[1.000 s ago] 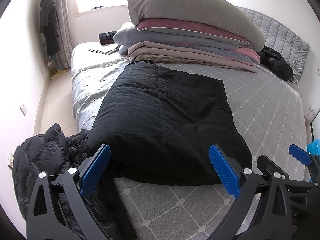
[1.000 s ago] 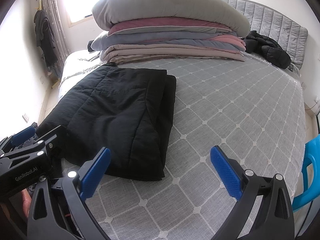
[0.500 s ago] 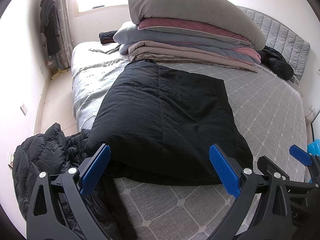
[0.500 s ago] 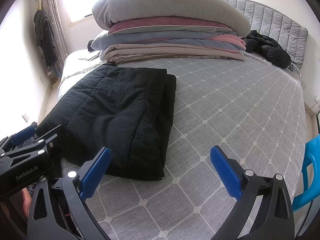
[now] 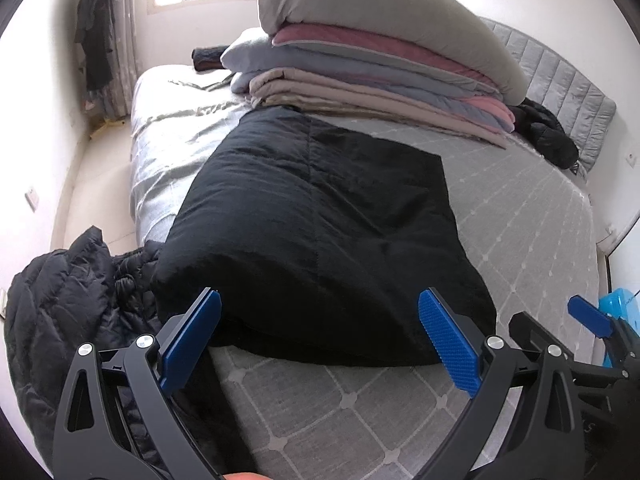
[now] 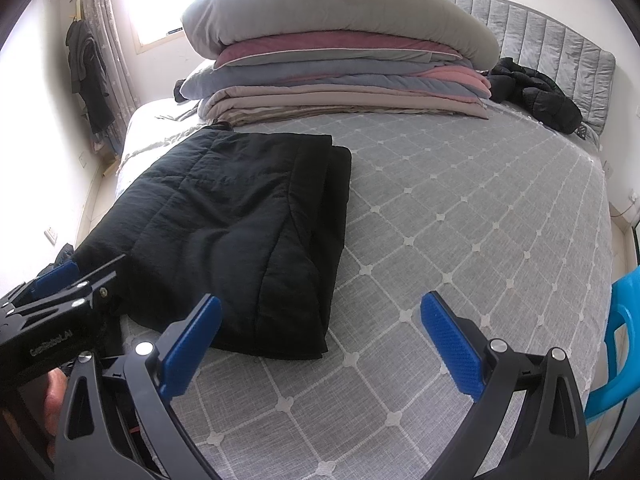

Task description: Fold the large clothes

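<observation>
A black quilted garment (image 5: 320, 216) lies folded into a flat rectangle on the grey patterned bed (image 5: 520, 216); it also shows in the right wrist view (image 6: 240, 224). My left gripper (image 5: 320, 340) is open and empty, hovering just in front of the garment's near edge. My right gripper (image 6: 320, 344) is open and empty over the bare bedspread (image 6: 460, 200), just right of the garment's near right corner. The left gripper's body (image 6: 52, 312) shows at the lower left of the right wrist view.
A stack of folded blankets and a pillow (image 6: 340, 52) sits at the head of the bed. A black puffer jacket (image 5: 64, 304) hangs off the bed's left edge. Another dark jacket (image 6: 536, 92) lies by the headboard. A blue plastic chair (image 6: 616, 344) stands at right.
Nothing has visibly changed apart from a very slight drift of both views; the garment stays folded and both grippers stay open.
</observation>
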Available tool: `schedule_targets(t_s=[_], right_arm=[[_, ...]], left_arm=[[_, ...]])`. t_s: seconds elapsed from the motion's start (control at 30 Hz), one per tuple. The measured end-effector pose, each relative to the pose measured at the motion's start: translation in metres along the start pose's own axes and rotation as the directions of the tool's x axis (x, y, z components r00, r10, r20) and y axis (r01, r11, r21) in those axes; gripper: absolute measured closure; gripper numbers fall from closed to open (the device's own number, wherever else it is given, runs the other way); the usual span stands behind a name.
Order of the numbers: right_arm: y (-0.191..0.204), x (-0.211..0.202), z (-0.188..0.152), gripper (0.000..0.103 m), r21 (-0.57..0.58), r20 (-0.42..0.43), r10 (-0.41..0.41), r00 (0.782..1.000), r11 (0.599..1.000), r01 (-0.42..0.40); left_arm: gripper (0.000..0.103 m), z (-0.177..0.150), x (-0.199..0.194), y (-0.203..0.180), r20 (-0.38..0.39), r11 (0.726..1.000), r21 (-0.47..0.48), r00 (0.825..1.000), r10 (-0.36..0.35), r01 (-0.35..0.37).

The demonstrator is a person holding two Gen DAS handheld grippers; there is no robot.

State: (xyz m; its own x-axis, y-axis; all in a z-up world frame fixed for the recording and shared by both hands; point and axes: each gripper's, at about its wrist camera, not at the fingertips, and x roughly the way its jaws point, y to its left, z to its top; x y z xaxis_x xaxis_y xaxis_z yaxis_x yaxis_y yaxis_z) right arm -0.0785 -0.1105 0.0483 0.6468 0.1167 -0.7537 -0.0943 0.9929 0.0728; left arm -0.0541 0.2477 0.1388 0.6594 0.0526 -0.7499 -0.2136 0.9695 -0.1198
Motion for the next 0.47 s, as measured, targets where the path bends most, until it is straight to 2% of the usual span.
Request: schedule_targets(t_s=[0.1,0.2,0.33,0.47], right_arm=[[-0.0006,-0.0004,-0.0025,0.007,0.001,-0.002,0.0,1.0,1.0,0.0],[-0.002,0.0002,-0.0022,0.007,0.004,0.001,-0.003,1.0,1.0,0.003],[-0.0057,-0.0001,-0.0023,0.007,0.013,0.004,-0.004,1.0,1.0,0.004],[-0.0063,-0.0001,-0.002,0.007,0.014,0.003,-0.003,1.0,1.0,0.003]], left_arm=[[0.008,-0.0011,-0.0026,-0.004,0.016,1.0,0.021,1.0,0.017,-0.018],[0.008,-0.0006,0.0019,-0.0027,-0.009,1.0,0.007,1.0,0.027,-0.027],[0.008,-0.0001,0.0041,-0.0041,-0.017,0.996,0.024,0.997,0.082,-0.081],[0.008,-0.0003,0.0038,-0.0045,-0.022,0.997,0.026,0.997,0.075,-0.075]])
